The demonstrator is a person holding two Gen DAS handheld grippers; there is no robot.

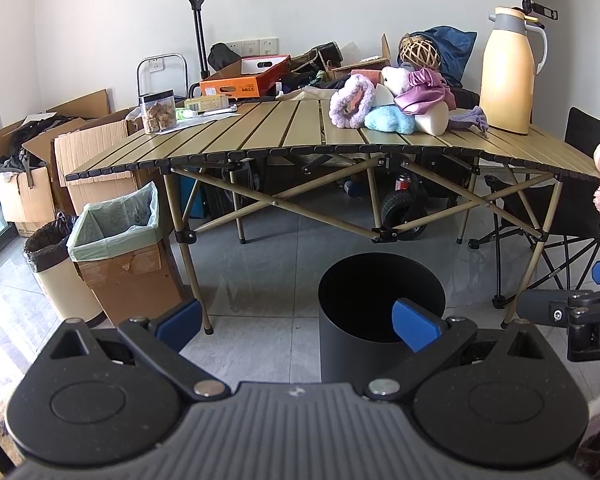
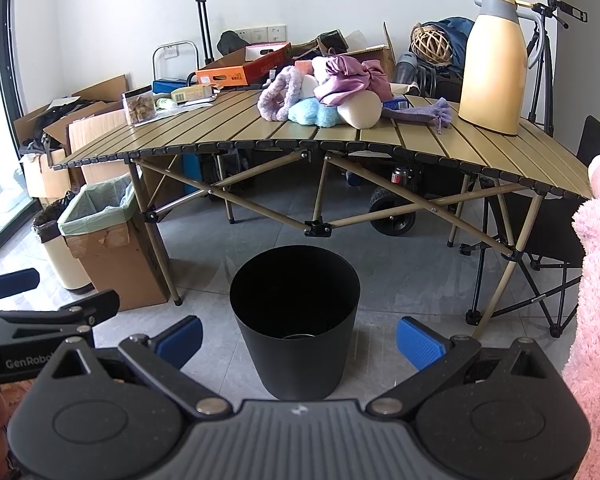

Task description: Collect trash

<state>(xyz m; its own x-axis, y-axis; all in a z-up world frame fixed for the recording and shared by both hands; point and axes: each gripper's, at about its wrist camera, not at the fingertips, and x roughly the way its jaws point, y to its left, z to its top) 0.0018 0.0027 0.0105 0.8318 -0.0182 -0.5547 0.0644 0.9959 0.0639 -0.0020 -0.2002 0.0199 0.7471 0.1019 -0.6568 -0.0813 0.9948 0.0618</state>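
Both grippers: black frames, blue ribbed pads [image 2: 418, 342], silver pivot screws; fluffy pink sleeve [image 2: 596, 320].

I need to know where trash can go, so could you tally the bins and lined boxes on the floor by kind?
Black round bin, unlined: 1
Cream round bin with black liner: 1
Cardboard box with green liner: 1
Total: 3

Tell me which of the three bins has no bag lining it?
The black round bin in front of the table. The cardboard box bin has a green liner, the cream bin a black one.
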